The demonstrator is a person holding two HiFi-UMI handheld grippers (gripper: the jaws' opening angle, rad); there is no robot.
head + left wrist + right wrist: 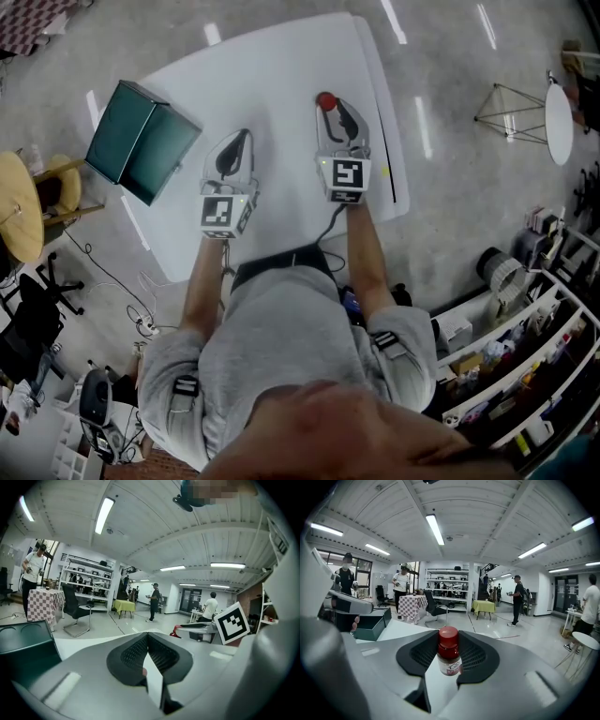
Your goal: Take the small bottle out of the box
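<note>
The small bottle [326,100], brown with a red cap, stands upright between the jaws of my right gripper [331,109], which is shut on it over the white table [272,66]. In the right gripper view the bottle [449,660] fills the gap between the black pads [480,656]. The dark green box [141,141] stands open at the table's left corner, apart from both grippers. My left gripper [242,137] hovers beside the right one, shut with nothing in it; its pads [131,653] meet at the tips in the left gripper view.
The box [23,644] is just left of the left gripper. A round wooden table [19,206] and chairs stand to the left, a small white round table [558,122] and shelves [525,356] to the right. People [516,599] stand across the room.
</note>
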